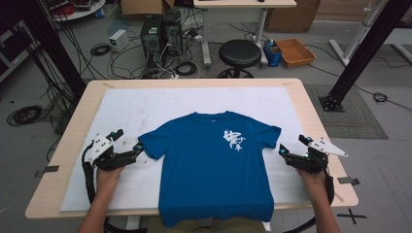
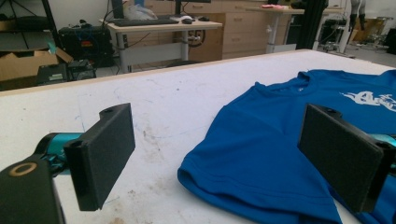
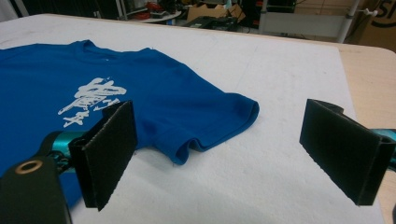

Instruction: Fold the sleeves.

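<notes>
A blue T-shirt (image 1: pixel 211 160) with a white chest print lies flat, front up, on the white mat (image 1: pixel 145 104); its hem hangs over the near table edge. My left gripper (image 1: pixel 128 140) stands open at the shirt's left sleeve (image 1: pixel 148 145). In the left gripper view the sleeve (image 2: pixel 243 154) lies between and under the wide-apart pads (image 2: pixel 100 154), not pinched. My right gripper (image 1: pixel 291 144) stands open just off the right sleeve (image 1: pixel 269 133). In the right gripper view that sleeve's hem (image 3: pixel 219 126) lies ahead between the pads (image 3: pixel 341 149), untouched.
The mat covers most of a wooden table (image 1: pixel 311 111). Beyond the far edge are a black stool (image 1: pixel 239 53), computer towers (image 1: pixel 160 34), floor cables and an orange basket (image 1: pixel 295 52). Black frame posts (image 1: pixel 357 53) stand at both sides.
</notes>
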`<state>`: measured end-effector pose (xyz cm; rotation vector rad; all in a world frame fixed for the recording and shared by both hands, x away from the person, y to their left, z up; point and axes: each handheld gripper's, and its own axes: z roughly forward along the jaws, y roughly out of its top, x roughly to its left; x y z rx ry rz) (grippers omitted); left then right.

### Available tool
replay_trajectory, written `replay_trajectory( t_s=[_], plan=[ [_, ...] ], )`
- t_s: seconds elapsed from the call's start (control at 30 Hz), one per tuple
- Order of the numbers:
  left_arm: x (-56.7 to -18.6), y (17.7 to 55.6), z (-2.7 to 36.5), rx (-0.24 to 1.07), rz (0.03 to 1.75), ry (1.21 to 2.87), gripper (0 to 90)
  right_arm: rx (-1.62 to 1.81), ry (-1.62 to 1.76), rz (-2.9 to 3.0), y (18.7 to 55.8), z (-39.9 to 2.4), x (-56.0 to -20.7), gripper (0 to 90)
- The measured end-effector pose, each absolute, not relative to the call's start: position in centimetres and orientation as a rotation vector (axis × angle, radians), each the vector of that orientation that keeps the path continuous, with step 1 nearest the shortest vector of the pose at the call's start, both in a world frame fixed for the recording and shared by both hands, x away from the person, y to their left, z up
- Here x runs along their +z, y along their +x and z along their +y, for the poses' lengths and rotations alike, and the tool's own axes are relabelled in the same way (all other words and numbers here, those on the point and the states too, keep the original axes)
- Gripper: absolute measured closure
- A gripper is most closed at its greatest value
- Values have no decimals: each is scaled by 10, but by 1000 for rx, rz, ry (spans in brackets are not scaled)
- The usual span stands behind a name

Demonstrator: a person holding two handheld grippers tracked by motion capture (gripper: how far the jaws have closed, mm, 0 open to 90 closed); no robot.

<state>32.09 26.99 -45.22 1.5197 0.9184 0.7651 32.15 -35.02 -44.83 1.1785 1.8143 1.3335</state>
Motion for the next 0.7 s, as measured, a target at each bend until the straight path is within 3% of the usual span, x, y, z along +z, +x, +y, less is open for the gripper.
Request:
replay_trajectory(
  t_s=[0.7],
  plan=[
    [-452,322,268,779,950,1523,111,1335,1203,1810,323,-352,-448,106]
  ],
)
